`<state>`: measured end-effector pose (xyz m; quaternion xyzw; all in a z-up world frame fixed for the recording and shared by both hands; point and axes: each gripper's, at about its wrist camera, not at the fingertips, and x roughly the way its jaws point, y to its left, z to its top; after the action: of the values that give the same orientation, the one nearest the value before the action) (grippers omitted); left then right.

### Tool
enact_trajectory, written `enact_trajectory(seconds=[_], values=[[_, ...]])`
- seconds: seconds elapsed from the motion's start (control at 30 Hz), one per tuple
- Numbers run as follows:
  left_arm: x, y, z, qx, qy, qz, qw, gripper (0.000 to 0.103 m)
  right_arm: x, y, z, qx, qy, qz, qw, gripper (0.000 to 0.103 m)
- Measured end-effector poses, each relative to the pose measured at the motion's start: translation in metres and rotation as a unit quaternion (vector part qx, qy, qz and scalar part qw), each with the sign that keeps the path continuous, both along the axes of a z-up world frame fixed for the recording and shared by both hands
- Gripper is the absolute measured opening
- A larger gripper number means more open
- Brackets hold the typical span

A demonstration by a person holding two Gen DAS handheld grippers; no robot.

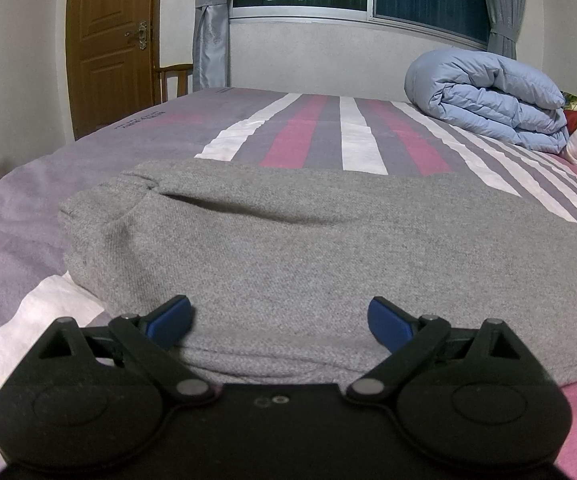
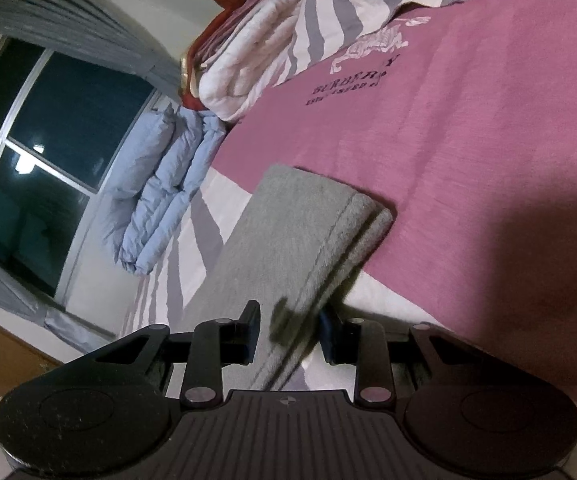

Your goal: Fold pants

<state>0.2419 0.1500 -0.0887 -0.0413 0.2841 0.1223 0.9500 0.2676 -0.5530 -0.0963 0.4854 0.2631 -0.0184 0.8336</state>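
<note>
Your left fingers (image 1: 280,320) stand wide apart over the near edge of the folded grey pants (image 1: 288,240) on the bed (image 1: 28,200), while your right fingers (image 2: 290,332), narrowly parted, straddle its hem ungripped

The view is rolled steeply, so the bed (image 2: 468,128) is seen slanting across the picture. The grey pants (image 2: 288,232) are laid folded on its pink and striped cover, a hemmed edge showing along their right side. The right gripper (image 2: 290,330) is seen with its jaws parted, a fold of the grey cloth lying between them; contact with the pads cannot be made out. A light-blue quilt (image 2: 164,184) is rolled up near a dark window (image 2: 48,152), with white bedding (image 2: 256,68) piled beside it.
</note>
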Motion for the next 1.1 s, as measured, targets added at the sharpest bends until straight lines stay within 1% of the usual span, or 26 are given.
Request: enact_trajectory(seconds=[0.17, 0.33, 0.4, 0.5, 0.6, 0.73, 0.77, 0.8, 0.83, 0.87, 0.9, 0.93, 1.1], values=[[0.000, 0.000, 0.000, 0.000, 0.000, 0.000, 1.0000, 0.089, -0.007, 0.003, 0.006, -0.009, -0.001, 0.004, 1.000, 0.032], [0.000, 0.000, 0.000, -0.001, -0.001, 0.000, 1.0000, 0.089, -0.013, 0.007, 0.013, -0.027, -0.029, 0.002, 0.999, 0.032], [0.000, 0.000, 0.000, -0.001, -0.001, 0.000, 1.0000, 0.089, -0.010, 0.007, 0.013, -0.024, -0.028, -0.001, 0.999, 0.031], [0.000, 0.000, -0.001, -0.001, -0.001, 0.000, 1.0000, 0.090, -0.011, 0.003, 0.014, -0.010, -0.039, -0.013, 0.999, 0.031], [0.000, 0.000, 0.000, -0.001, -0.001, 0.000, 1.0000, 0.090, -0.007, -0.001, 0.015, -0.014, -0.030, -0.010, 0.999, 0.031], [0.000, 0.000, -0.001, -0.002, -0.001, 0.000, 1.0000, 0.090, -0.005, -0.008, 0.014, -0.001, -0.017, -0.017, 1.000, 0.031], [0.000, 0.000, -0.001, -0.002, -0.001, 0.000, 1.0000, 0.090, -0.006, -0.009, 0.015, 0.001, -0.022, -0.017, 1.000, 0.031], [0.000, 0.000, -0.001, -0.002, -0.001, 0.000, 1.0000, 0.090, -0.005, -0.009, 0.016, -0.007, -0.017, -0.018, 1.000, 0.032], [0.001, 0.000, -0.001, -0.002, -0.001, 0.000, 1.0000, 0.090, -0.003, -0.008, 0.016, -0.021, 0.001, -0.020, 1.000, 0.032], [0.000, 0.000, -0.001, -0.002, -0.001, 0.000, 1.0000, 0.090, -0.001, -0.009, 0.012, -0.021, 0.024, -0.020, 0.999, 0.032], [0.000, 0.000, -0.001, -0.002, -0.001, 0.000, 1.0000, 0.090, -0.002, -0.010, 0.009, -0.009, 0.031, -0.021, 0.999, 0.032], [0.000, 0.000, -0.001, -0.002, -0.001, 0.000, 1.0000, 0.090, -0.006, -0.012, 0.007, 0.003, 0.027, -0.025, 0.999, 0.032], [0.001, 0.000, -0.001, -0.001, -0.001, 0.000, 1.0000, 0.090, -0.001, -0.011, -0.003, -0.002, 0.021, -0.022, 1.000, 0.032]])
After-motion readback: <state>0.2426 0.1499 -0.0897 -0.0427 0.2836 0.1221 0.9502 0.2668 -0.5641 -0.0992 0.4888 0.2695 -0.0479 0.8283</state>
